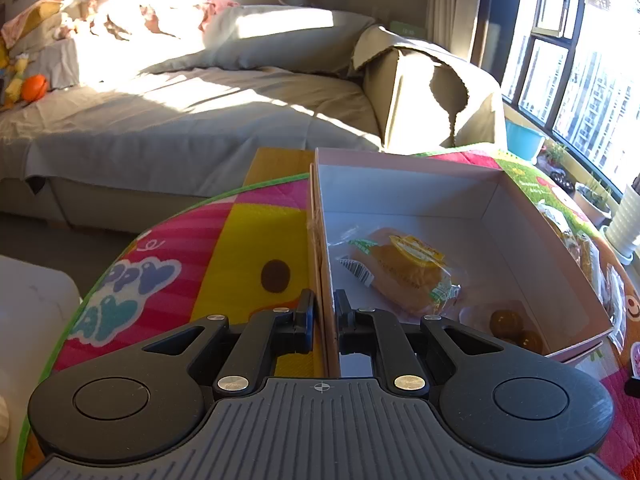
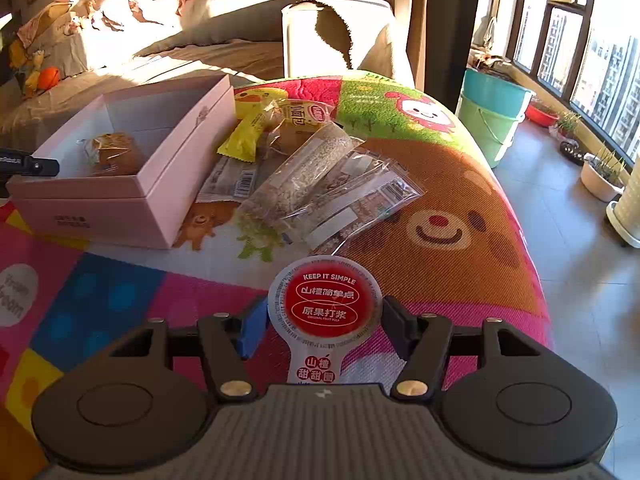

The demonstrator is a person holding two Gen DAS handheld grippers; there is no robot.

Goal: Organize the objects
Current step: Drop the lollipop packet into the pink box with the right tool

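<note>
One round snack cup [image 2: 325,306] with a red "KEEP IT SIMPLE" lid lies on the colourful play mat [image 2: 460,200], between the fingers of the right gripper [image 2: 325,320]; the jaws stand on either side of its rim, the blue pad [image 2: 253,330] close at its left edge, and whether they already press on it I cannot tell; the cup's white tab points back toward the gripper body. Just beyond it a loose heap of clear packets [image 2: 320,184] and a yellow wrapper [image 2: 246,134] lies on the mat, against the right side of the pink box [image 2: 120,208]. Inside the open box sit a wrapped bun [image 1: 404,270] and, in the near corner, some small round brown sweets [image 1: 514,328]. The left gripper [image 1: 323,312] is clenched on the box's near wall, one finger inside and one outside. Beyond the mat are a grey sofa [image 1: 200,112], stacked buckets [image 2: 492,116] and sunlit windows [image 2: 592,48].
</note>
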